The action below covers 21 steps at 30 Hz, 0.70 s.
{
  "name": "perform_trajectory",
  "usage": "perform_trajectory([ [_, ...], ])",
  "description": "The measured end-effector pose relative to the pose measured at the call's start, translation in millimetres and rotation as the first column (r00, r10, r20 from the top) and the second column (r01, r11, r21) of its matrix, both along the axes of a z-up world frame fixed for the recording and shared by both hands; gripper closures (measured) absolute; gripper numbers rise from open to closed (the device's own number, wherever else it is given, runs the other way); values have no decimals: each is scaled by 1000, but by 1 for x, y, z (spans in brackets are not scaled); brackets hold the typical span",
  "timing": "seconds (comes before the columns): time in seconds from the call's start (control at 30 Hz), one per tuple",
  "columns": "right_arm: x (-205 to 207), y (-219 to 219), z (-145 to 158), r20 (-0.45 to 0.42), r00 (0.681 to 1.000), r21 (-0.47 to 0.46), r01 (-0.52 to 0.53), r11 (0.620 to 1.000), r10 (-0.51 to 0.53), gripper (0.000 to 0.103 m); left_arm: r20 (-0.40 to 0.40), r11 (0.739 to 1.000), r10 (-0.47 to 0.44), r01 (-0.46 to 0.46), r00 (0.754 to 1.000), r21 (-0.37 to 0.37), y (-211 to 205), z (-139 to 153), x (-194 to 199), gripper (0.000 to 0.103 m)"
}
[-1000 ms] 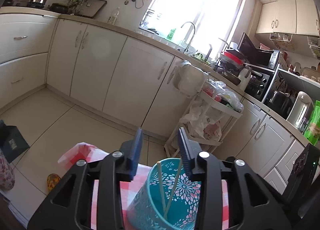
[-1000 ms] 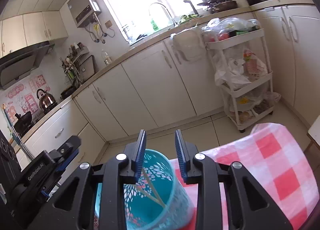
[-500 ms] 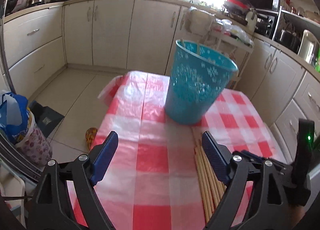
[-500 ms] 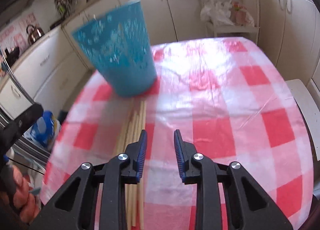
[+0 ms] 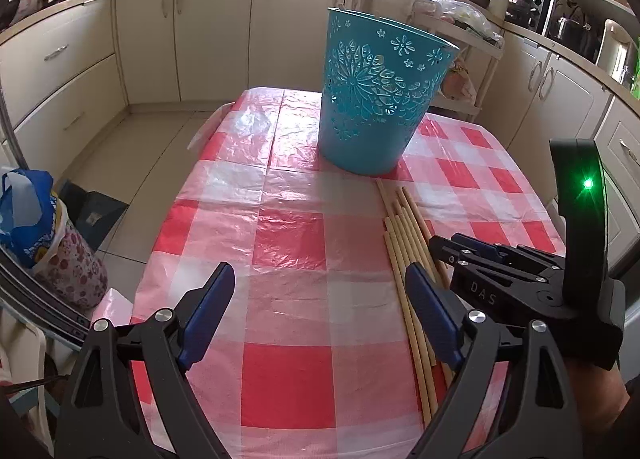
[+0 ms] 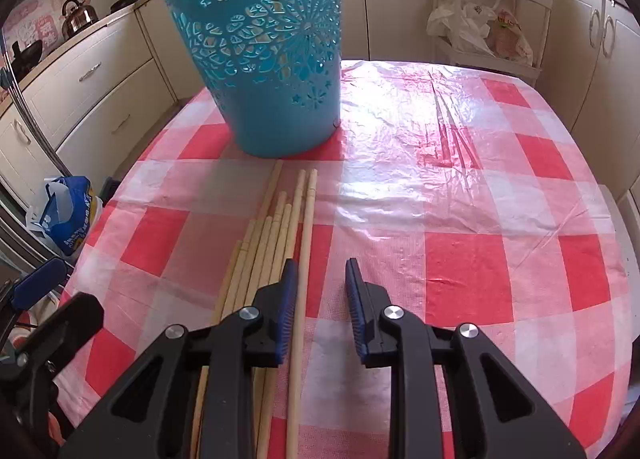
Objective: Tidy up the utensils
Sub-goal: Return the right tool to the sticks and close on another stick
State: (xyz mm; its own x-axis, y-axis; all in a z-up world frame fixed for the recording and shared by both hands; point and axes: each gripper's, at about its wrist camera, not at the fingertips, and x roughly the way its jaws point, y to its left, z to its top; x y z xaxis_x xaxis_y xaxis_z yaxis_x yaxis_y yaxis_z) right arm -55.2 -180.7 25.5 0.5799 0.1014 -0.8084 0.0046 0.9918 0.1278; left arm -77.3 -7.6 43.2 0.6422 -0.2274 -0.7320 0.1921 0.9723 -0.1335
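One teal perforated basket [image 6: 268,59] stands upright on the red-and-white checked tablecloth [image 6: 460,195]; a bundle of wooden chopsticks [image 6: 276,227], about eight so far as can be counted, lies flat on the cloth just in front of the basket, the sticks roughly parallel; left gripper [image 5: 320,315] with its two blue-padded fingers spread wide above the cloth, holding nothing; right gripper [image 6: 320,299] with fingers partly apart, the rightmost chopstick running between them, not pinched; one kettle [image 6: 78,17] on the far counter.
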Motion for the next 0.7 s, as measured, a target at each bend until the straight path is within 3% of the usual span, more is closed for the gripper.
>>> perform_trajectory([
  [0.27,-10,-11,0,-7,1000,-7,12,1000,-12,96,-51,998,-35,38,998,53,-23,-14,5,20],
  [0.7,-36,-30,-1,-11,998,123,59,991,-58,97,-117,988,-48,64,992,142,-45,-34,19,20],
])
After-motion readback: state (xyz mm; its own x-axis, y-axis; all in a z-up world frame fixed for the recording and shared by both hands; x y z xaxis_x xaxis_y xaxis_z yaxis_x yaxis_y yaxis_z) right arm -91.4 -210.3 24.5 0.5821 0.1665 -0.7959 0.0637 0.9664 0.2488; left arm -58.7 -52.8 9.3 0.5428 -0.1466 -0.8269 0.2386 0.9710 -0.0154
